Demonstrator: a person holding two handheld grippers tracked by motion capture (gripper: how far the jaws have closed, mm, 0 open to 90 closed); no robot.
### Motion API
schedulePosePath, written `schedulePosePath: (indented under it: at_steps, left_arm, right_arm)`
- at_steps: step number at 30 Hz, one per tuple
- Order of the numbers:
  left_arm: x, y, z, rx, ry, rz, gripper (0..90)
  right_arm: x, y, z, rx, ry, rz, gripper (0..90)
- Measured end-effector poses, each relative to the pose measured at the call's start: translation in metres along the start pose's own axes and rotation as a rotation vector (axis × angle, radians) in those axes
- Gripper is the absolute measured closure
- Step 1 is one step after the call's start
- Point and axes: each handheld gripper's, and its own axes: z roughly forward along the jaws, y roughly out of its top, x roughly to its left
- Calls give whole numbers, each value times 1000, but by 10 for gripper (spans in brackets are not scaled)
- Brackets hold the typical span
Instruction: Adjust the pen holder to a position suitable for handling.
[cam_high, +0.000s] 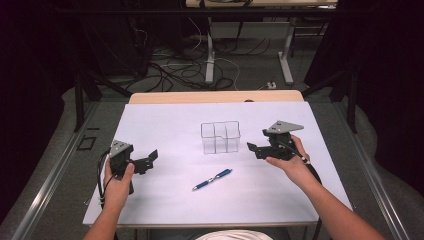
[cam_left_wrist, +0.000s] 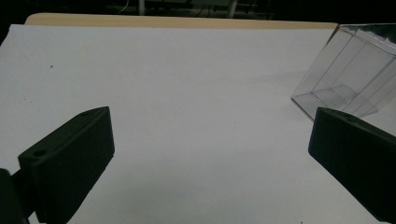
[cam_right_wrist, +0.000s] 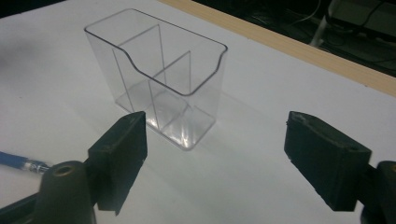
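On the left of the white surface (cam_high: 165, 120), the left tongs (cam_high: 150, 159) sit low in the person's left hand (cam_high: 117, 182), pointing toward the middle. In the left gripper view their two black jaws stand wide apart with bare surface between them, and nothing is gripped.

Nearer the person's edge, roughly between the two hands, a blue pen (cam_high: 212, 179) lies flat at a slant, its far end aimed toward the box. It is apart from both tongs. Its tip also peeks in at the left edge of the right gripper view, partly behind a jaw, so I cannot tell which end that is.

At the middle of the surface stands a clear plastic box (cam_high: 220, 137) (upright, open at the top, split inside by thin walls into compartments). It looks empty, though the clear walls make that hard to be sure of. A corner of it shows at the right edge of the left gripper view.

Just right of the box, the right tongs (cam_high: 254, 148) are held by the right hand (cam_high: 292, 160) and face the box. Their jaws are spread wide, with nothing between them, near the box but not touching it.
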Motion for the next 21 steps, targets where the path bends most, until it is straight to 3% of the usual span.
schedulePosePath:
  at_steps: [3,9,15,21]
  left_arm:
    - [-2,0,0,0,-10,0,2]
    - [-7,2,2,1,-39,5,2]
    - [-13,3,4,15,-68,43,2]
    - [-22,4,6,63,-64,93,2]
  right_arm:
    - [-4,-8,-5,-22,7,32,196]
    - [-8,-19,-10,-40,-24,59,154]
    - [-9,-24,-11,-43,-50,69,108]
    - [-11,-30,-12,-39,-61,102,11]
